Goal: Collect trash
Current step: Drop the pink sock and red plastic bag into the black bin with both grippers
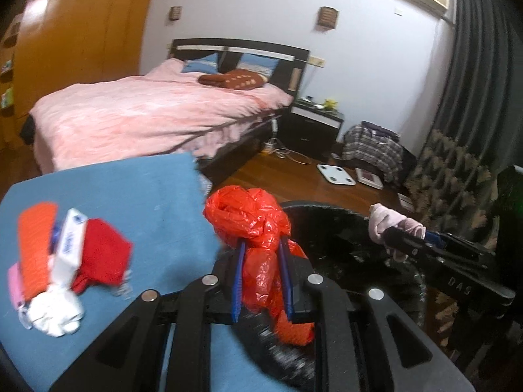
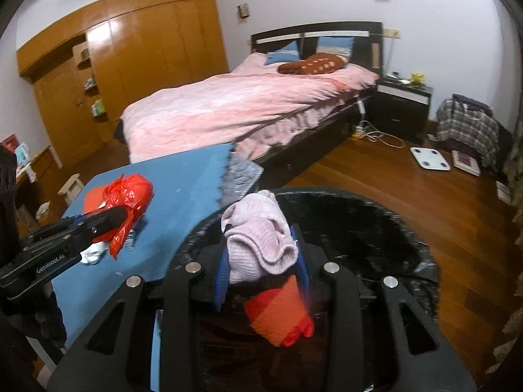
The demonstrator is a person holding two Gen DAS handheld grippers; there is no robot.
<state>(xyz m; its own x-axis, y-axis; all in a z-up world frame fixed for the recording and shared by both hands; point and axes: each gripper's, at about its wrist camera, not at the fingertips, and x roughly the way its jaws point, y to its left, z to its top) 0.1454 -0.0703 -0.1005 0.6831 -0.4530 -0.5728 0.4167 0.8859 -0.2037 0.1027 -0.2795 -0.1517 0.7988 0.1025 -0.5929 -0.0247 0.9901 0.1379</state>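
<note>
- The left gripper (image 1: 261, 248) is nearly closed, its blue pads pinching a crumpled red plastic bag (image 1: 251, 215) — held at the edge of the blue table (image 1: 147, 189), beside the bin's rim.
- The right gripper (image 2: 261, 245) is clamped on a bunched pale pink cloth (image 2: 258, 232), held above the black-lined trash bin (image 2: 359, 225).
- An orange-and-red item (image 2: 278, 313) shows below the cloth; whether it lies in the bin or hangs, I cannot tell.
- More litter (image 1: 62, 261) — orange, red, white pieces — lies on the table.
- Behind stands a bed with a pink cover (image 1: 147, 114).
</note>
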